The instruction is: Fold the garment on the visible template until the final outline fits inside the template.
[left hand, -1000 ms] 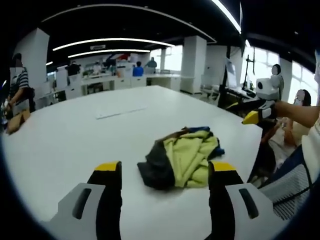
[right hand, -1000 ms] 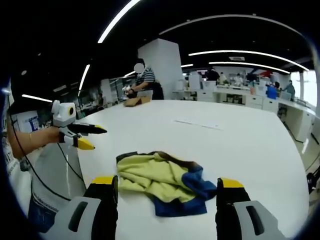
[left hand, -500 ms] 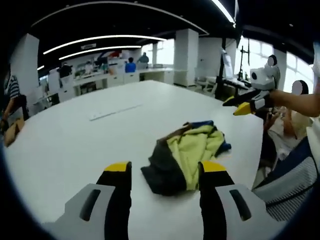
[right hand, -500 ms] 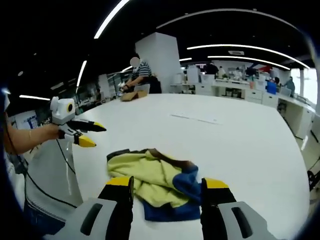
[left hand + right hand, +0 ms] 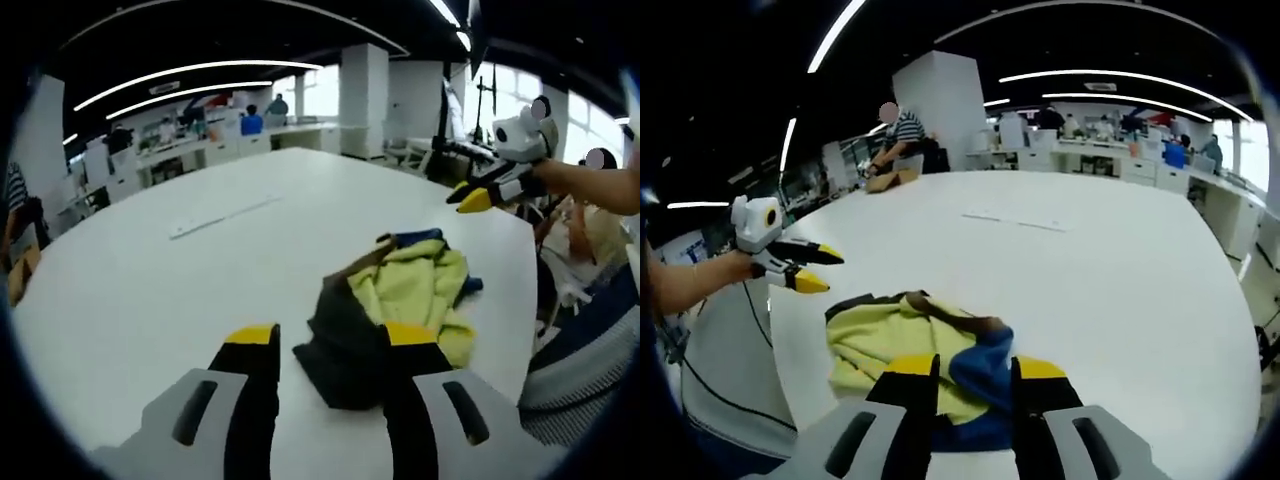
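Narrowing since a second ago, both tools' jaws now stand close but apart: left tool (image 5: 326, 340) and right tool (image 5: 975, 366) near the crumpled garment (image 5: 915, 345) low-centre on the worktop (image 5: 1120, 290), grasping imminent.

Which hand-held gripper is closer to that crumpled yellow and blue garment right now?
Hard to call. The right hand-held gripper has its tips right at the garment; the left hand-held gripper sits at its dark edge.
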The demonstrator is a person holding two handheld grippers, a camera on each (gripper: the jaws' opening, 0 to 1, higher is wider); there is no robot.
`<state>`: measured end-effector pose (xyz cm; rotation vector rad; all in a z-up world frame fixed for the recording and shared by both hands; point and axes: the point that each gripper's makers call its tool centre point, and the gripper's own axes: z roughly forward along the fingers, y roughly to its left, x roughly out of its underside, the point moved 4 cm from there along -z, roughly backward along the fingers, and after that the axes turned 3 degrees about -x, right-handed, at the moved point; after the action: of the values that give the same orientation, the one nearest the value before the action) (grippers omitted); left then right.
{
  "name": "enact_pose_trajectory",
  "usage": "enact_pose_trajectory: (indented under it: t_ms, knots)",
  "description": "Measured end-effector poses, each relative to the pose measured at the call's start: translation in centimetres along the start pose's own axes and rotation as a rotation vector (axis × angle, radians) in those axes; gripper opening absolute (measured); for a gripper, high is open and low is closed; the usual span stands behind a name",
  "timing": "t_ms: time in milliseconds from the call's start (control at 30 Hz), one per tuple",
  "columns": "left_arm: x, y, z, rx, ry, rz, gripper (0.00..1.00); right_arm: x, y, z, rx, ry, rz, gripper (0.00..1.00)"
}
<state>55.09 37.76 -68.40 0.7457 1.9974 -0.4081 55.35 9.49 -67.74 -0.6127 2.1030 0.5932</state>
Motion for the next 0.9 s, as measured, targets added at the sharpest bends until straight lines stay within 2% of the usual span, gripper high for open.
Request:
enact_pose_trajectory:
  t_ms: [300,433,800,900]
  knots:
    - [0.7,1.2,2.7,0.024,0.048,0.012,0.29,0.2,-1.2,2.1,-0.008,0.057,0.004,0.17]
    - [1.1,1.3,3.9,0.048,0.065,-0.010,0.26,0.7,-1.6,3.1,-0.010,0.093,0.010,0.15]
    - [3.3,0.7,6.8,0.109,0.163,0.001,0.23,2.9,-2.5,5.4,-0.006,0.213,0.046,0.14]
    - [3.8,0.5,7.2,0.116,0.168,-0.042,0.21,3.7,-2.5,5.7,-0.010,0.240,0.060,0.14]
